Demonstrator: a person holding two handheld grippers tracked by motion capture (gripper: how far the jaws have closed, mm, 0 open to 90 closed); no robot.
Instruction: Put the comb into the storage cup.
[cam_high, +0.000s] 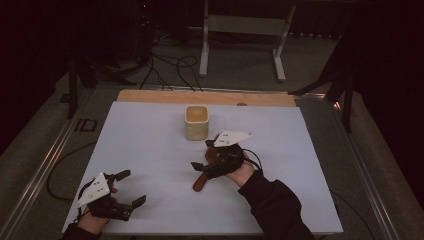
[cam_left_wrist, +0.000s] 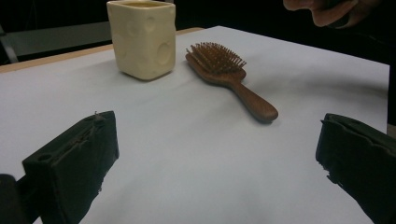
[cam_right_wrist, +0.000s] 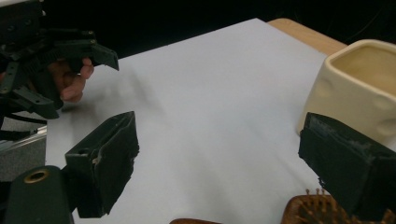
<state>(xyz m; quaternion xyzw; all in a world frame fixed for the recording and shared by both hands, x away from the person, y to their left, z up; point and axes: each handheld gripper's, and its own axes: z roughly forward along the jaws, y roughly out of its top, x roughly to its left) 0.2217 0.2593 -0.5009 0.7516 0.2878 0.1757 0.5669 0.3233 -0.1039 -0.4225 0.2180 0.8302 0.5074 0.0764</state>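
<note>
High view: right hand-held gripper (cam_high: 202, 156) is hovering directly over the hairbrush (cam_high: 199, 183), jaws spread apart, nothing clamped. Brush is lying flat on the white sheet covering the counter (cam_high: 150, 145), just in front of the cup (cam_high: 196, 122), near it but not touching. Left hand-held gripper (cam_high: 131, 189) is sitting at the near left corner, jaws also wide apart, holding nothing, well apart from the brush.

Left gripper view is showing the brush best: dark reddish-brown wood, smooth rounded handle, paddle-shaped head, bristles pointing up in dense rows. Cup is cream glazed ceramic, squarish with rounded corners, shallow round dimples in the walls like cheese holes.

Right gripper view: jaw pads are looking like rough black foam, edges ragged. Sheet is matte, smooth, no wrinkles.
</note>
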